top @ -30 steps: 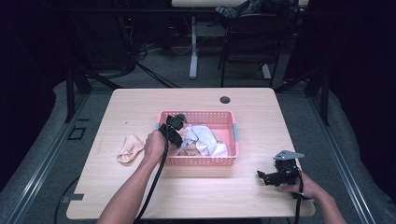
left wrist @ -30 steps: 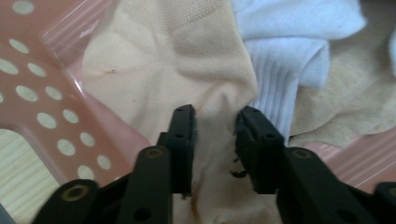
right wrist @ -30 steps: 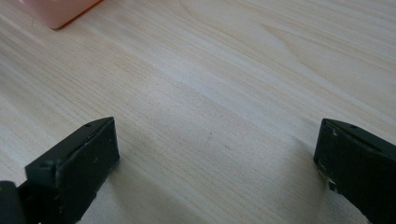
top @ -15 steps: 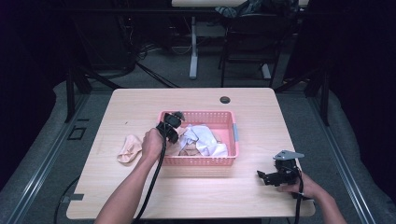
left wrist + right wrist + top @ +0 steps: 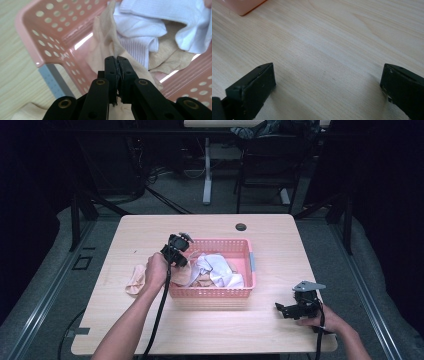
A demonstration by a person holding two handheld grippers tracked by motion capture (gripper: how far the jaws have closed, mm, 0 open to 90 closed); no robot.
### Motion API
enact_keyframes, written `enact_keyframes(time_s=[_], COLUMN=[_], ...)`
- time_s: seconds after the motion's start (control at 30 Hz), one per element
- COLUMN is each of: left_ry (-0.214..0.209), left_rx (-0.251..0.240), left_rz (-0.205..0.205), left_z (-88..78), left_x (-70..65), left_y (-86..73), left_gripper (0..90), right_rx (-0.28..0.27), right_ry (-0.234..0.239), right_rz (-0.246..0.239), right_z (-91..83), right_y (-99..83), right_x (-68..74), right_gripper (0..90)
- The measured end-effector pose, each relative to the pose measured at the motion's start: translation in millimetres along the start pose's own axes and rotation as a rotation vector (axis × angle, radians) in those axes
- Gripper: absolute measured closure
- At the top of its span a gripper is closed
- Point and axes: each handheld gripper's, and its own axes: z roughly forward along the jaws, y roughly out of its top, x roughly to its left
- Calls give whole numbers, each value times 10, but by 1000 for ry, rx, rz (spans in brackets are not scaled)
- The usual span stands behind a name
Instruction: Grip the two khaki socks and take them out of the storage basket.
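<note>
A pink perforated basket (image 5: 246, 270) sits mid-table, holding white socks (image 5: 217, 270) and beige socks (image 5: 202, 281). My left gripper (image 5: 179, 261) hangs over the basket's left end, shut on a beige sock (image 5: 105, 47) whose fabric is pinched between the jaws above the basket's inside wall (image 5: 55, 37). White socks (image 5: 140, 27) lie just beyond it. Another beige sock (image 5: 135, 279) lies on the table left of the basket. My right gripper (image 5: 284, 310) rests open on the bare wood near the front right, with nothing between its fingers (image 5: 252, 85).
A black round cap (image 5: 241, 226) sits in the table near its far edge. A corner of the basket (image 5: 242, 6) lies at the top left of the right gripper view. A chair and table legs stand beyond the far edge.
My left gripper has drawn back a little toward the basket's left end, with the beige sock in it. The right gripper has stayed put.
</note>
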Motion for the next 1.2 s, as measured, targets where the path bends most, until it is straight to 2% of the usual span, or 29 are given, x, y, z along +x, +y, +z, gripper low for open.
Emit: enact_keyframes(time_s=[0.13,0.53,0.7,1.2], left_ry=[5,-5,-4,36], left_rx=[-30,-54,-82,-135], left_rz=[5,5,2,5], left_z=[-111,-322,-442,-838], left_x=[11,55,85,199], left_y=[15,63,82,147], left_gripper=[870,870,870,872], right_rx=[0,4,4,5], right_ry=[0,1,1,-1], right_rz=[0,-9,-9,-16], right_z=[0,-2,-2,-3], right_y=[0,3,3,3], right_x=[0,-7,-7,-11], right_gripper=[0,0,0,0])
